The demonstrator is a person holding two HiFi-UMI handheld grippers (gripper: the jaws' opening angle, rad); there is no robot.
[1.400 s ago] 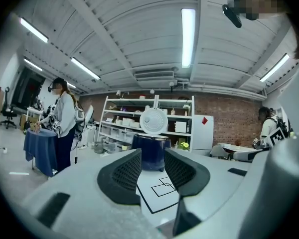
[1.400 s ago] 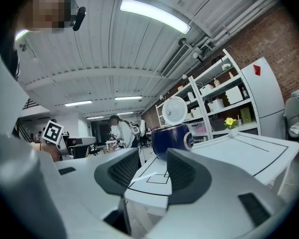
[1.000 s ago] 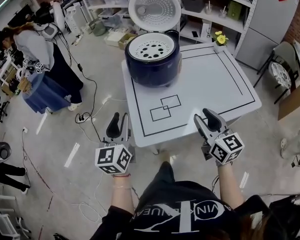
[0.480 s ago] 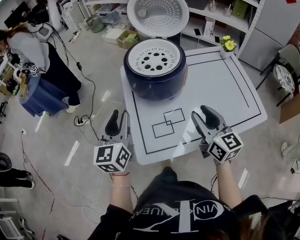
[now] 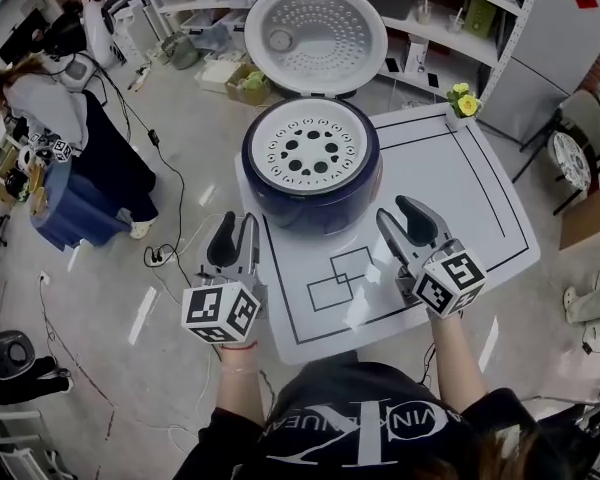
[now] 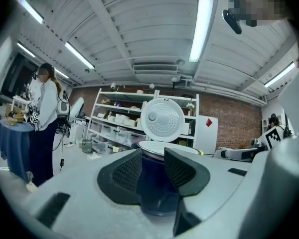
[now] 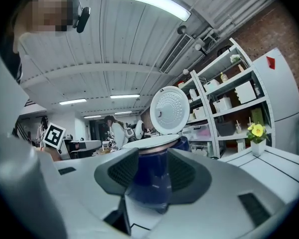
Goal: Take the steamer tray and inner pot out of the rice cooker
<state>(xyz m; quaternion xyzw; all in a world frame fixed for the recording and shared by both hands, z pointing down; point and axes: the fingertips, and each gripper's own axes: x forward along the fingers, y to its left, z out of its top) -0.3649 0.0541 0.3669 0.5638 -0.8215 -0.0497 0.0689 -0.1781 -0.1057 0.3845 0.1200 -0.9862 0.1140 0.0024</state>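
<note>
Head view: cooker (image 5: pixel 312 183) stands at the table's (image 5: pixel 450 188) far left corner, lid up, tray (image 5: pixel 311 150) seated in its top. Left gripper (image 5: pixel 236 230) and right gripper (image 5: pixel 402 218) hover short of it. Left gripper view: jaws parted, empty, cooker (image 6: pixel 155 180) beyond. Right gripper view: jaws parted, holding nothing.

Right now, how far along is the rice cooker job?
Done: the rice cooker lid stands open. In hand: nothing; the left gripper and right gripper are open and empty, short of the cooker, one toward each side. Left: the white steamer tray sits in the cooker and has to come out, then the inner pot, hidden beneath it.
</note>
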